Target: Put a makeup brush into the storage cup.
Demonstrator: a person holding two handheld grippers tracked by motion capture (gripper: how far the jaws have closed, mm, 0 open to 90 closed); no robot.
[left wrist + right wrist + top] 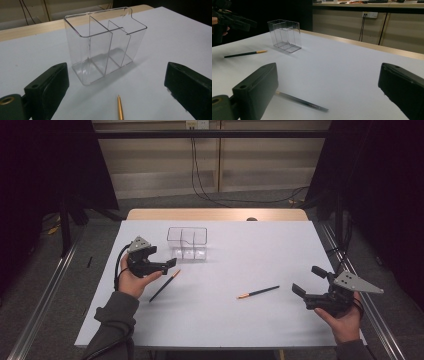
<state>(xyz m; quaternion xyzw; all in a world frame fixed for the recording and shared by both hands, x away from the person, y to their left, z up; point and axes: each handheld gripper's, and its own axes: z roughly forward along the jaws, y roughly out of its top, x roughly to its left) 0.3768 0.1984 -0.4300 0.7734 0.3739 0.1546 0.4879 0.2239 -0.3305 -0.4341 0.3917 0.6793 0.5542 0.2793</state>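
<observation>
Counter (pixel 260 320): matt white sheet covering, paper-like, smooth; pale wood edge strip (pixel 215 214) exposed at the far side, satin finish. Organizer (pixel 105 45): clear hard plastic, glossy, smooth, with see-through dividers and reflections on the walls. Left pen (pixel 164 286): dark matt barrel, gold metallic-looking tip, shiny in the left gripper view. Right pen (pixel 258 292): dark barrel, orange-gold end. Left gripper (pixel 170 265) and right gripper (pixel 307 281): black matt plastic jaws, slightly textured; grey flat plates on top, dull metal look. Sleeve (pixel 116 317): grey-olive cloth, soft, matt.
</observation>
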